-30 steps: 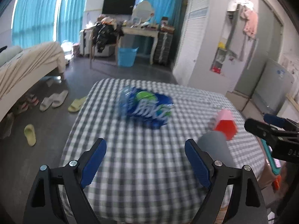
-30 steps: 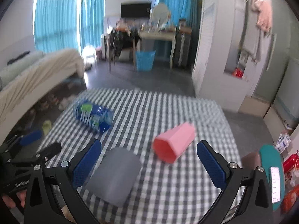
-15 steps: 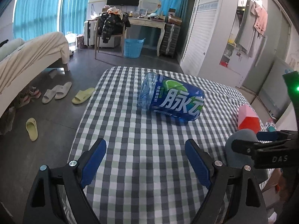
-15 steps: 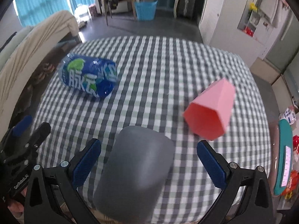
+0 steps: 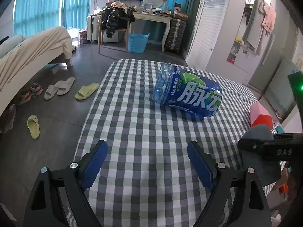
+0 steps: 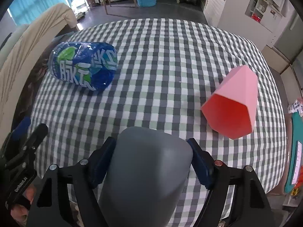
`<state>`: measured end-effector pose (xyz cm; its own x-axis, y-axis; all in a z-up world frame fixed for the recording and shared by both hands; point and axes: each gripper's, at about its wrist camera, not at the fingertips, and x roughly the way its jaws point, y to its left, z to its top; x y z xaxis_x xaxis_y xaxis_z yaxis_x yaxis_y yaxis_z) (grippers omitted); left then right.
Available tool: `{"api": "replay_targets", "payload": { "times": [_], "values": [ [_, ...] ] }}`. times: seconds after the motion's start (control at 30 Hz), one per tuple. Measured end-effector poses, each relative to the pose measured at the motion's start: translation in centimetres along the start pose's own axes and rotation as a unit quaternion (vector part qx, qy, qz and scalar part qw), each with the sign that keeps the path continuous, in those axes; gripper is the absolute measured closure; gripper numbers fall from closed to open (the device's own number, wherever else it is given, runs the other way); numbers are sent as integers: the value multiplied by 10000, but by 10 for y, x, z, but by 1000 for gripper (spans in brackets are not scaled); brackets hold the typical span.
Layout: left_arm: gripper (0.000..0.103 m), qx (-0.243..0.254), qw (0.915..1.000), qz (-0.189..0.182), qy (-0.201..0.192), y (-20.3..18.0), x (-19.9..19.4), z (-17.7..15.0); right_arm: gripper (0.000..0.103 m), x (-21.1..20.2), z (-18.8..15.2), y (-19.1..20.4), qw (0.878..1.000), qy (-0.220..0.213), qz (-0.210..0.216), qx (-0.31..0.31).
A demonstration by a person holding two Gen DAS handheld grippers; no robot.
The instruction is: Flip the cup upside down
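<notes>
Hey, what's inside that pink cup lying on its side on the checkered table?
The pink cup lies with its mouth toward the right wrist camera. The interior looks empty, only bare reddish walls. The deepest part near its base is shadowed, so that part can't be confirmed.

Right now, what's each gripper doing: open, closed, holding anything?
Left gripper: open, holding nothing, above the checked tablecloth.
Right gripper: shut on the grey cup, blue pads pressed on both sides.

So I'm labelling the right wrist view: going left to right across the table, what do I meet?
Blue bottle lying on its side, then the grey cup between the right gripper jaws, then the pink cup lying on its side.
</notes>
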<state>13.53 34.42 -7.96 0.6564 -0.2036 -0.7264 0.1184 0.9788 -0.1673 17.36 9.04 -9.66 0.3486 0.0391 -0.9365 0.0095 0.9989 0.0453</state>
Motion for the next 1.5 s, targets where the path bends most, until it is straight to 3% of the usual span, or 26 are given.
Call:
{"api": "replay_targets", "payload": {
  "times": [0.13,0.27,0.57,0.87,1.33,1.4,1.5],
  "values": [
    [14,-30,10000,26,2,5,-3,0,28,-21,3,5,9978,-585,283,-114],
    [14,-59,10000,-27,-2,5,-8,0,28,-44,1,15,9897,-1317,-46,-557],
    [14,30,9999,92,-86,-4,-21,-1,28,-60,-35,30,9756,-1797,-162,-1247],
    [14,111,9999,67,-84,-17,-34,-5,28,-63,-76,22,9745,-1691,276,-1446],
    [14,185,9986,351,-347,-28,-62,-24,26,-48,-76,18,9774,-1515,697,-1302],
    [14,132,9986,409,-321,-27,-61,-26,32,-46,-76,18,9771,-1519,666,-1333],
    [14,76,9982,492,-329,-28,-58,-24,32,-47,-74,16,9758,-1567,726,-1343]
  ]
}}
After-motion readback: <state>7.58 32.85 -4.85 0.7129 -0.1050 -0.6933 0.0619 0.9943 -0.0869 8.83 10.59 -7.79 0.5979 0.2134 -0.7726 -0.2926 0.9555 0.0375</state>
